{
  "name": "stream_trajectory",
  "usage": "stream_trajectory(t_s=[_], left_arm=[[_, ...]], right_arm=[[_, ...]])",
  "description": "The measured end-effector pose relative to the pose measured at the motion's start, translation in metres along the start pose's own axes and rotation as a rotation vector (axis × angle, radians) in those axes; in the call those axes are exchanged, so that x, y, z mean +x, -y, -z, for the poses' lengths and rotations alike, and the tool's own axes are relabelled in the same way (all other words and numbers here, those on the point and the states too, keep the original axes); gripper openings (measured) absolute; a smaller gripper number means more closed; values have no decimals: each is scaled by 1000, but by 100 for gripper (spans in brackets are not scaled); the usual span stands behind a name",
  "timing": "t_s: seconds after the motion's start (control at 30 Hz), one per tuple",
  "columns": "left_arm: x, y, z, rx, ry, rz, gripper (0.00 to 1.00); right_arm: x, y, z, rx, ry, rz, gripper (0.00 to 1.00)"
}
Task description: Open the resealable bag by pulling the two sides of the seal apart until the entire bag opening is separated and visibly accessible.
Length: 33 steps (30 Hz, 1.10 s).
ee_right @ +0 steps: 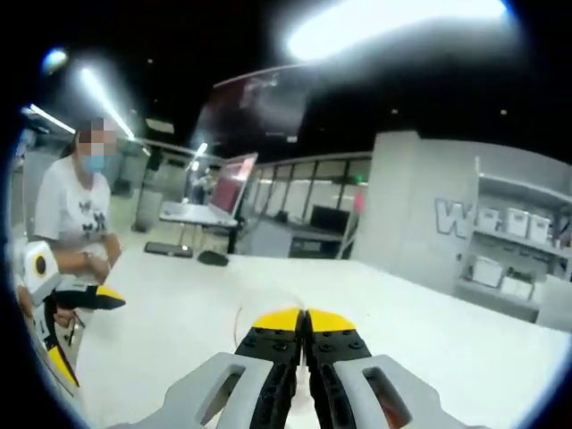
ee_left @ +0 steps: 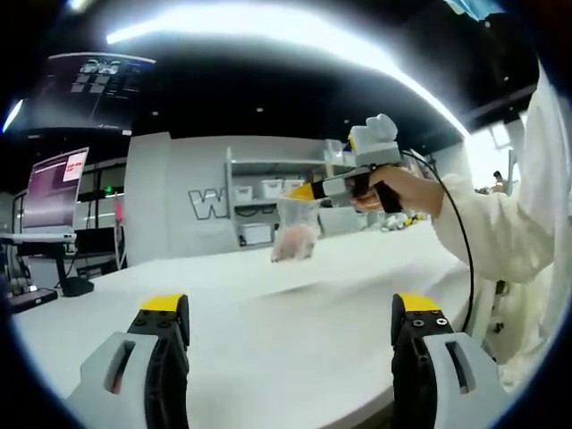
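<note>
Your right hand-held gripper is raised above the white tabletop, and the resealable bag hangs from its yellow tips, clear of the surface. In the right gripper view the same hand-held gripper has its jaws pressed together; the bag film between them is too thin to make out there. Your left hand-held gripper is low over the tabletop, well short of the bag, with its jaws spread wide and nothing between them. It also enters the right gripper view at the left edge, partly cut off.

The bag is clear, soft plastic, with something pale pink inside that is too blurred to identify. Its seal is hidden by the gripping tips, so you cannot tell whether it is parted. Your hand and white sleeve show behind the gripper. The tabletop is smooth and matte.
</note>
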<state>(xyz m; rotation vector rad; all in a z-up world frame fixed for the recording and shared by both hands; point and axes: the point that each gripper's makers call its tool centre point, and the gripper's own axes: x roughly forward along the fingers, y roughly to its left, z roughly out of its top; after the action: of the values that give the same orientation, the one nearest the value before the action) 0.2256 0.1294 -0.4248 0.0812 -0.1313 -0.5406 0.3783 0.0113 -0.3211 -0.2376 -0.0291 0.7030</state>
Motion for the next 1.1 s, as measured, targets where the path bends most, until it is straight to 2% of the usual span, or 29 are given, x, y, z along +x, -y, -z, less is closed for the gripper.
stream_trajectory(t_s=[0.53, 0.8, 1.1], left_arm=[[0, -3, 4, -8, -12, -4, 92], [2, -7, 1, -4, -12, -8, 92], [5, -7, 3, 0, -19, -3, 92]], right_arm=[[13, 21, 3, 20, -19, 29, 0], [23, 25, 1, 23, -19, 27, 0], [32, 35, 8, 33, -39, 41, 0]])
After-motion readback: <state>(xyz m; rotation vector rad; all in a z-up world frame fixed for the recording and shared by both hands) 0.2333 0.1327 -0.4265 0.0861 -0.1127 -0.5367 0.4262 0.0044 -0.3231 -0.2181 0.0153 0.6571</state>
